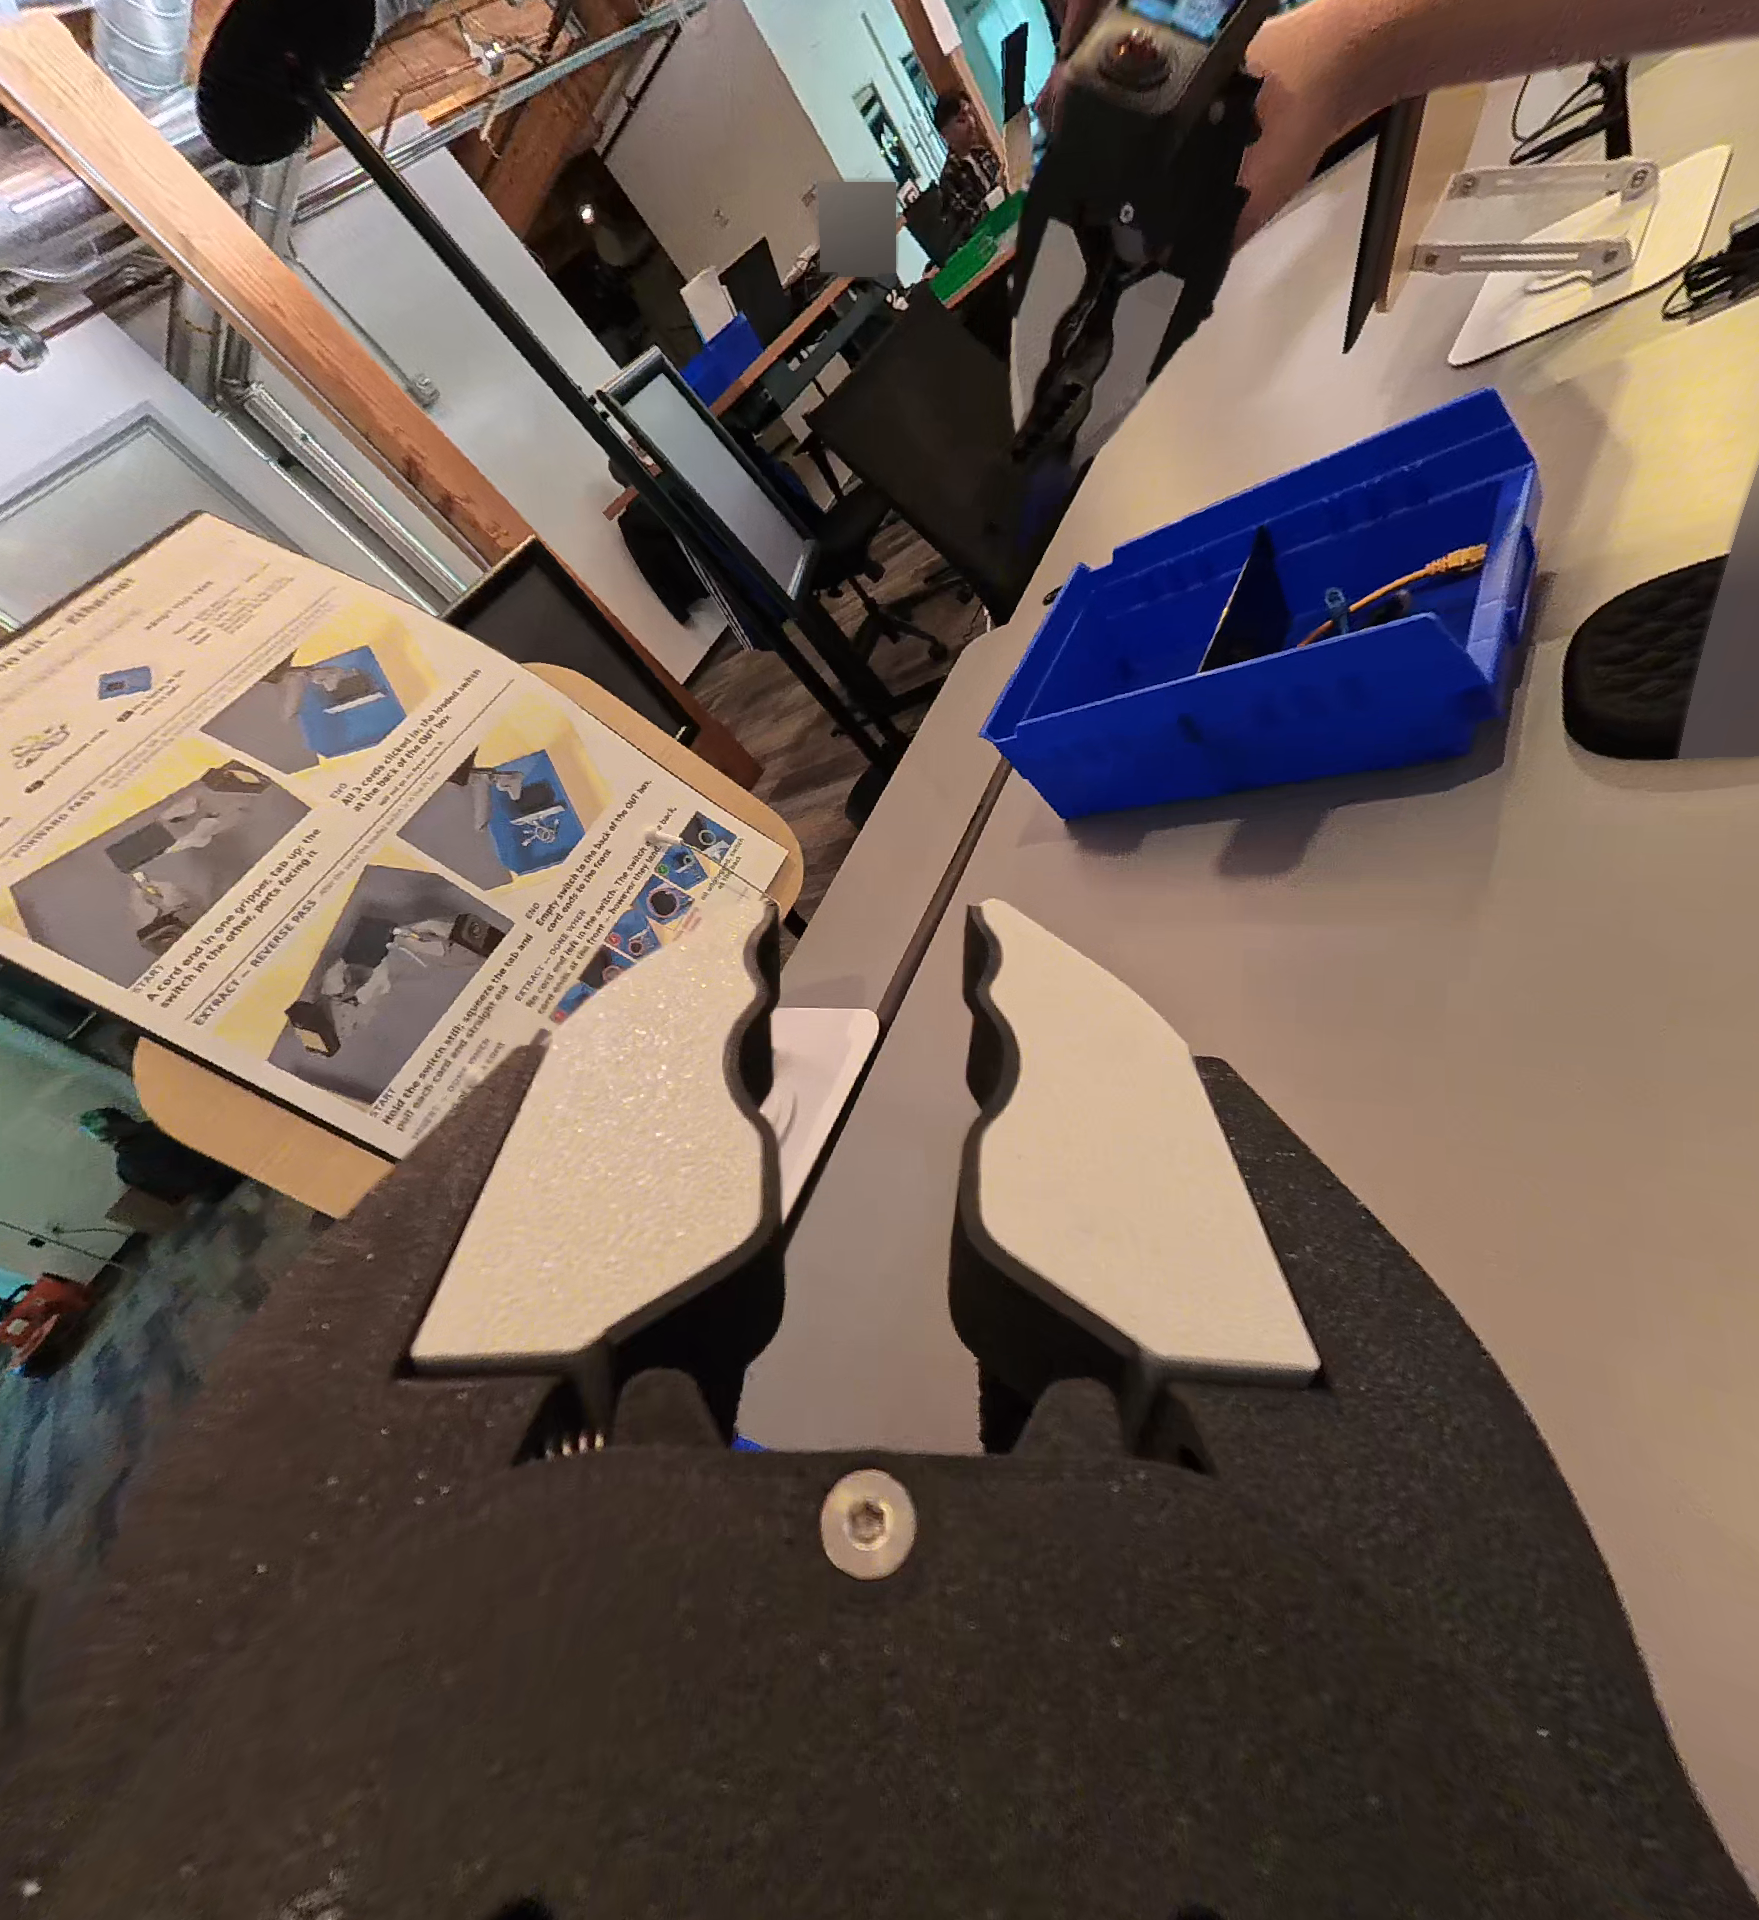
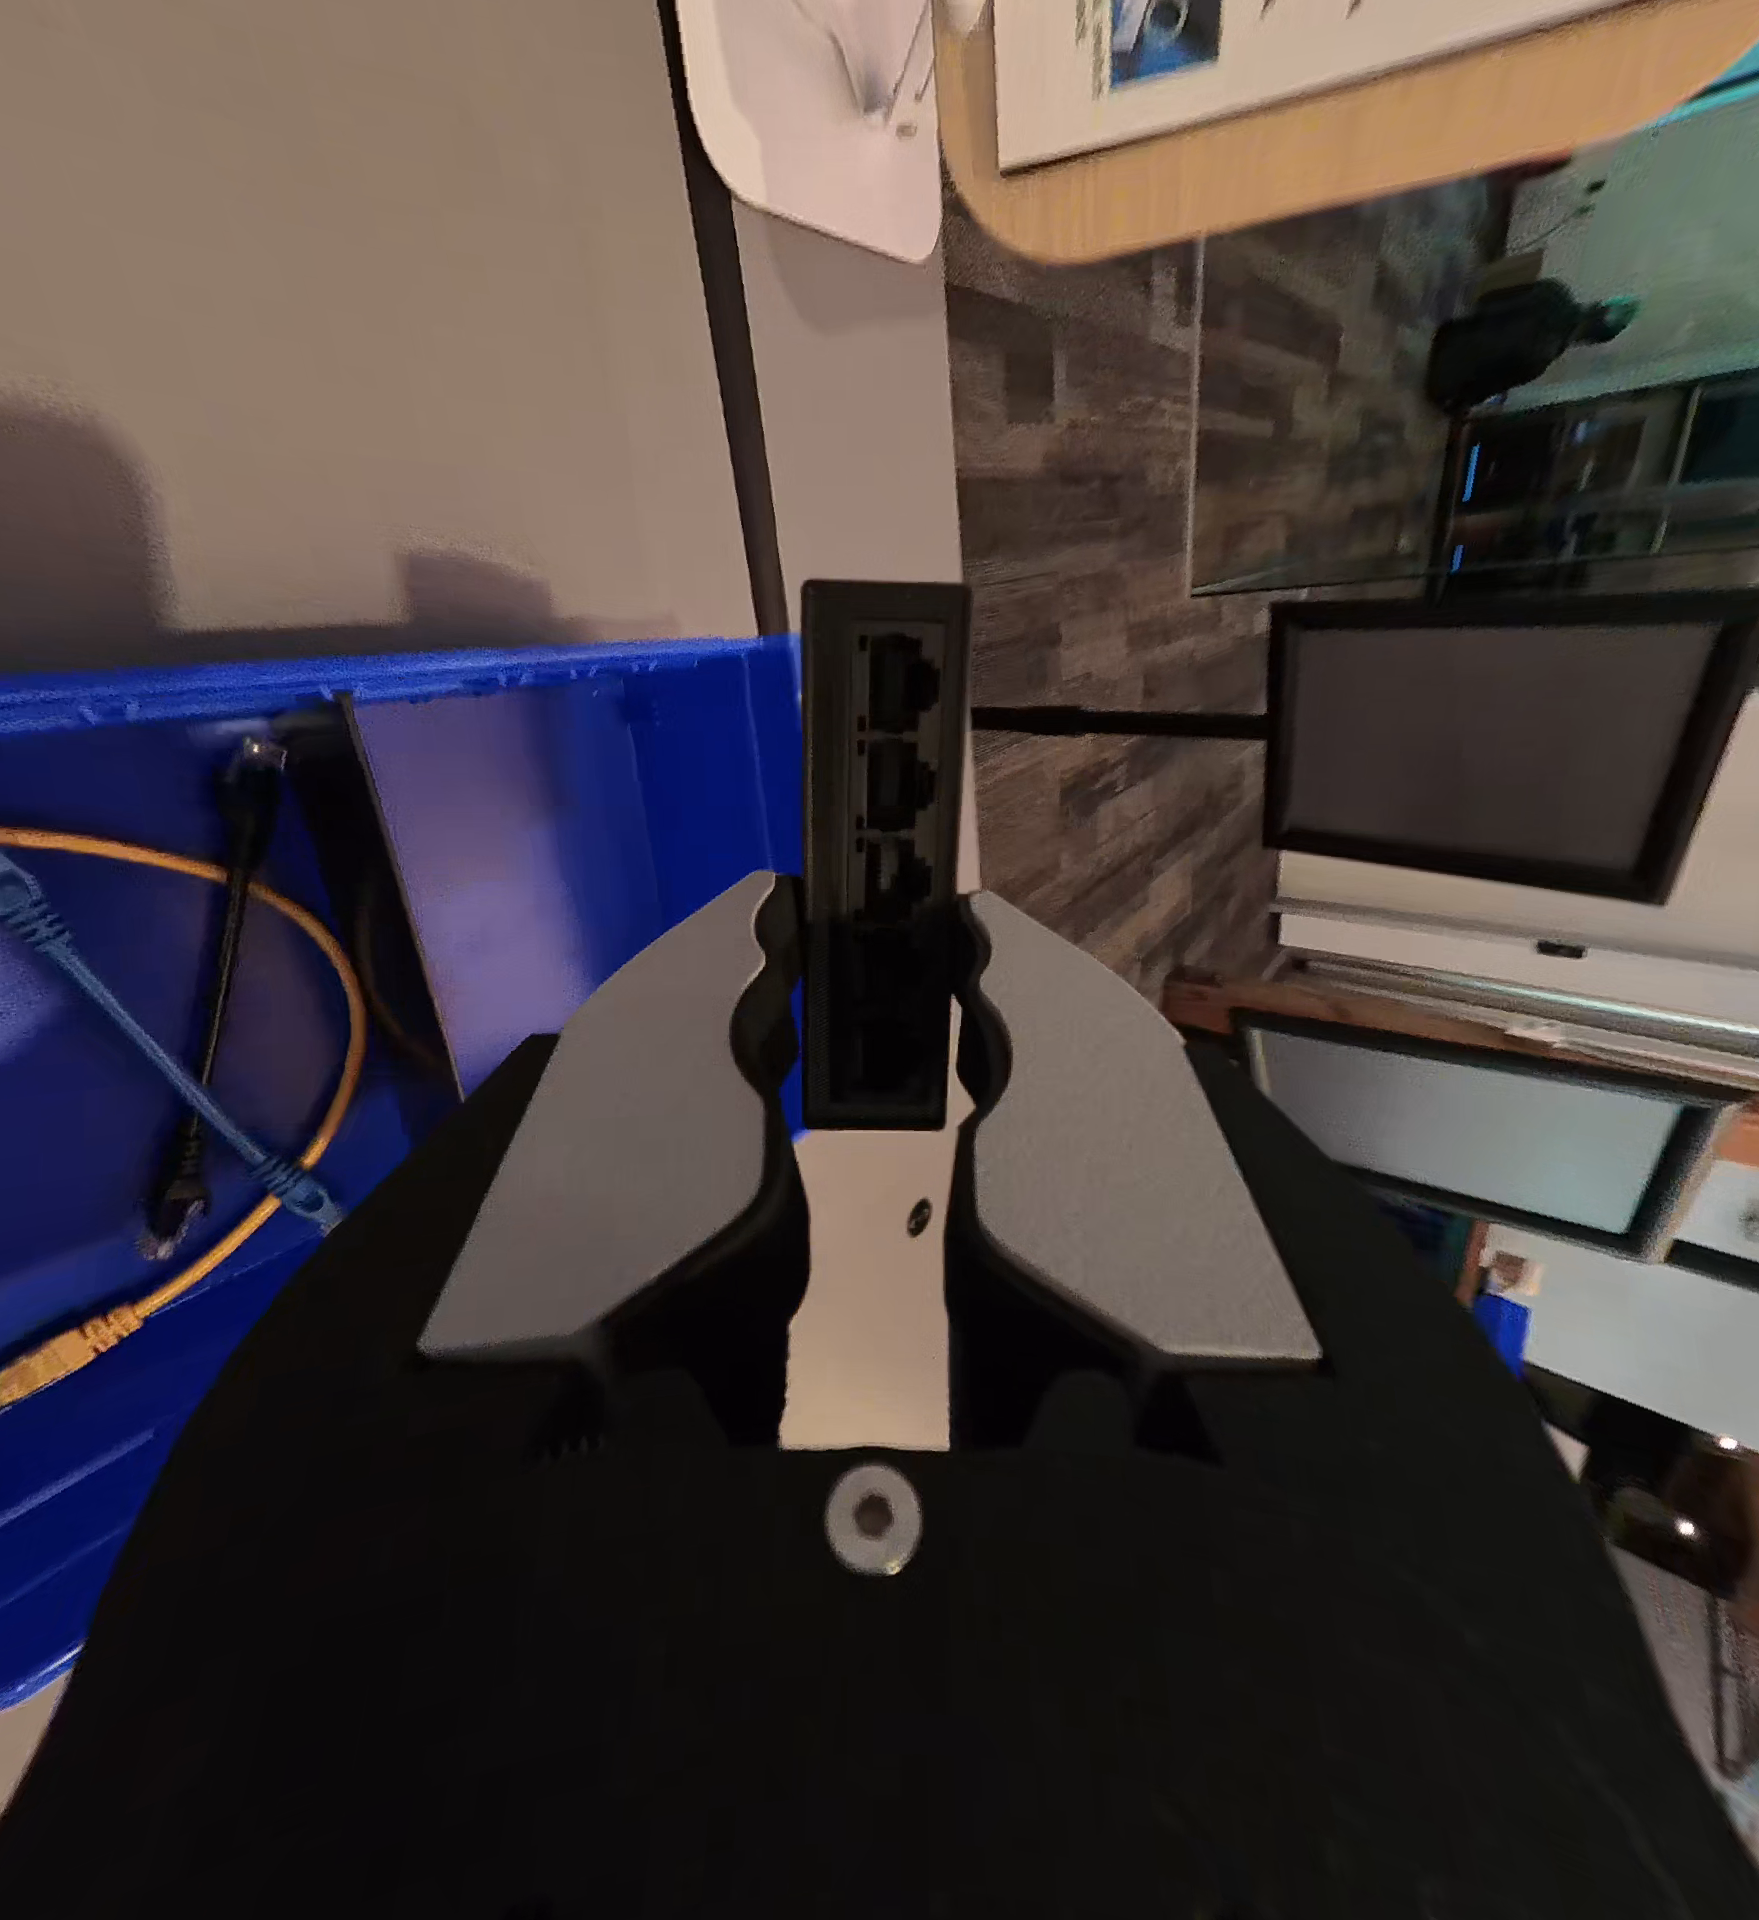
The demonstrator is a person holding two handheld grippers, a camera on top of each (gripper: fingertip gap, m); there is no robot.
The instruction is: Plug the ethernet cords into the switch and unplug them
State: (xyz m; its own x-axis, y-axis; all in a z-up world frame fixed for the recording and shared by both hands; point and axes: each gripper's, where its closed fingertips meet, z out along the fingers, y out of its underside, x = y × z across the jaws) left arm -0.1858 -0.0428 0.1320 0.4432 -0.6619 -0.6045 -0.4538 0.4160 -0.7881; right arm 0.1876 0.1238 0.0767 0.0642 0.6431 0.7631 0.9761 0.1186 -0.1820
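Note:
My right gripper [image 2: 870, 914] is shut on the black ethernet switch [image 2: 885, 727], held on end with its row of empty ports facing the camera, above the blue bin's edge. The blue bin [image 2: 563, 748] holds three loose cords: a yellow one [image 2: 335, 997], a blue one [image 2: 106, 987] and a black one [image 2: 226, 935]. In the left wrist view the bin [image 1: 1259, 707] sits on the grey table [image 1: 1374, 1039], with the yellow cord [image 1: 1415, 582] showing inside. My left gripper [image 1: 873, 920] is open and empty, over the table's left edge, short of the bin. The right gripper [image 1: 1124, 239] shows far off, held by a hand.
A printed instruction sheet on a wooden board [image 1: 262, 831] stands left of the table. A white monitor base [image 1: 1602, 249] and a black pad [image 1: 1644, 665] lie beyond and right of the bin. A black divider [image 1: 1249, 603] splits the bin. Office screens and chairs lie past the table edge. Across from one pair of fingers to the other is roughly 40 cm.

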